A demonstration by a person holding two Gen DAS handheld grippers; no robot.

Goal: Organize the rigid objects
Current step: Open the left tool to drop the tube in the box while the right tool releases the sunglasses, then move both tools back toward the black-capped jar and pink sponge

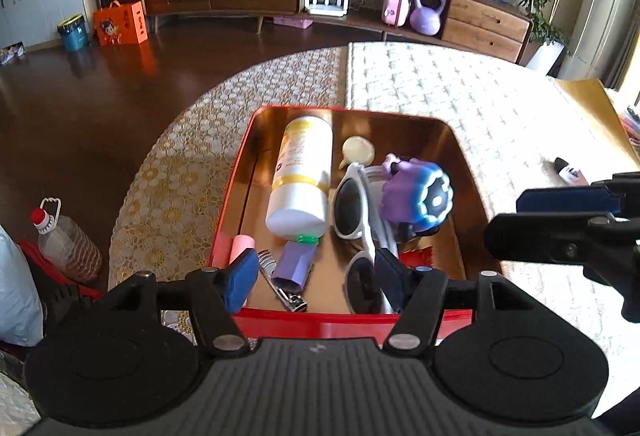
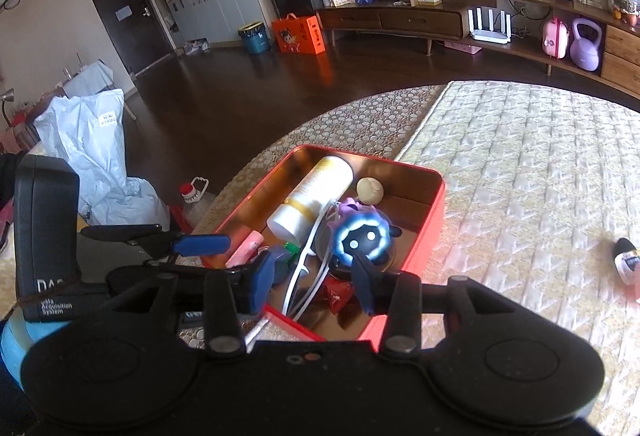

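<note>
- The left gripper hangs over the near end of the red tin, jaws apart, gripping nothing.
- The right gripper likewise gapes empty.
- Ahead of both, the white bottle lies lengthwise, cap end nearest.
- White sunglasses lie beside it.

Bright daylight comes in from the right side, and the white quilted cover on the worktop glows so strongly that its pattern almost washes out. The gold inside of the red tin shines like a mirror and throws back warm light. The dark wood floor has soft shiny patches. The black grippers close to the cameras look dark and a bit fuzzy. Both pictures bend round at the edges, with black corners. Far shelves look slightly soft
</note>
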